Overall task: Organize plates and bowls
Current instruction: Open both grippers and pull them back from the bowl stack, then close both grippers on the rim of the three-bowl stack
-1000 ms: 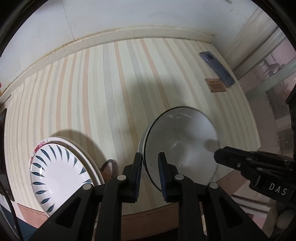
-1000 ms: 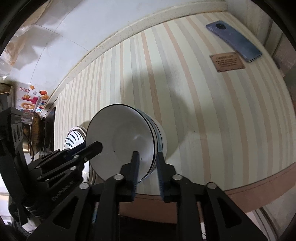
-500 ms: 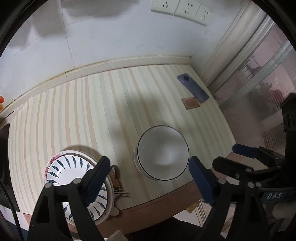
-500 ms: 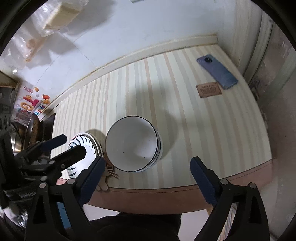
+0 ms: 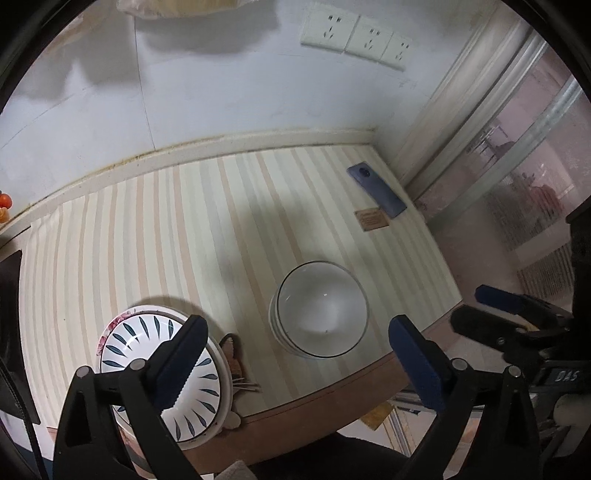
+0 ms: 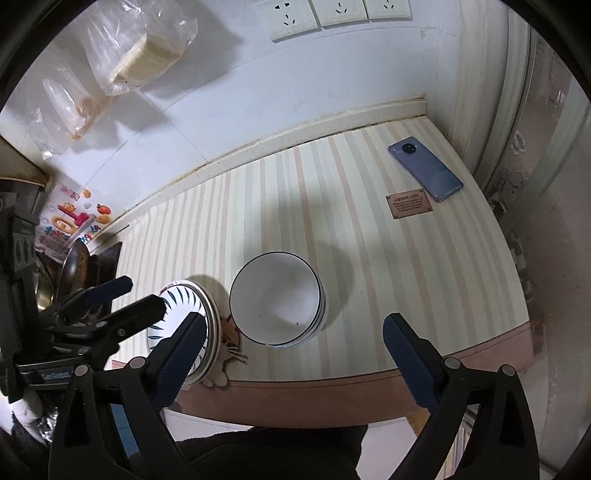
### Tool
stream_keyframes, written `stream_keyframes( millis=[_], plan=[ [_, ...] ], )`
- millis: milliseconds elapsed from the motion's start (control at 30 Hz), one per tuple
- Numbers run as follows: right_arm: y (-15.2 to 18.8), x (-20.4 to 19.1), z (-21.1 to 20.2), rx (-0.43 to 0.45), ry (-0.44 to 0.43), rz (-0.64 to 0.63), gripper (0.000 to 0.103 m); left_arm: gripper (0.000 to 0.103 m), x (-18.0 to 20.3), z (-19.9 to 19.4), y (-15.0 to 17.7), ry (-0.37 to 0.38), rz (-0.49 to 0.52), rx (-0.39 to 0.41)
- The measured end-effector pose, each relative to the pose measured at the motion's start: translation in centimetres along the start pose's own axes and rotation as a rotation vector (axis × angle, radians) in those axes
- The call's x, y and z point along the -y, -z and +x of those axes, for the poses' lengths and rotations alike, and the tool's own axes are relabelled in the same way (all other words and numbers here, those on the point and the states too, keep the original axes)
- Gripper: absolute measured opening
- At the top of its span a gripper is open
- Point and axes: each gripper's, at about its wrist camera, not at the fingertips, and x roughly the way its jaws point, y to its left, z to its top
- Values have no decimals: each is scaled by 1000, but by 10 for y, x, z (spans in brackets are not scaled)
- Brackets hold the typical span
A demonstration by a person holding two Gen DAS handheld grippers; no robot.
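Note:
A stack of white bowls with dark rims (image 5: pixel 321 310) stands near the front edge of the striped table; it also shows in the right wrist view (image 6: pixel 277 299). To its left is a stack of plates with blue leaf marks (image 5: pixel 159 369), seen in the right wrist view too (image 6: pixel 184 314). My left gripper (image 5: pixel 295 363) is open and empty, held above the table's front edge, in front of the bowls. My right gripper (image 6: pixel 293 363) is open and empty, above the front edge. The right gripper shows at the right of the left wrist view (image 5: pixel 506 314).
A blue phone (image 6: pixel 424 173) and a small brown plaque (image 6: pixel 408 206) lie at the table's far right. A small cat-shaped coaster (image 6: pixel 231 339) lies between plates and bowls. A wall with sockets (image 6: pixel 295 18) and hanging bags (image 6: pixel 140 55) is behind. A stove with pans (image 6: pixel 74 269) is at the left.
Both grippers were shut on the bowl's rim, then opened, let it go on the stack and pulled back and up. The bowls now rest on the table.

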Motion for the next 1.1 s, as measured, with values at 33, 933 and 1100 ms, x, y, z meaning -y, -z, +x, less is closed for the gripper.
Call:
stream_keyframes(
  millis=[33,933,1100],
  plan=[
    [-1,2,4,-4,-4,3,99,101,-3,7,0,9,-11,-11],
    [12,82,235,-366,-348,267,101,100,-61,211,-7,99,-283,-421],
    [6,79,241,-369,-378,270,101,100,-62,216,-6,135,-305,-433]
  ],
)
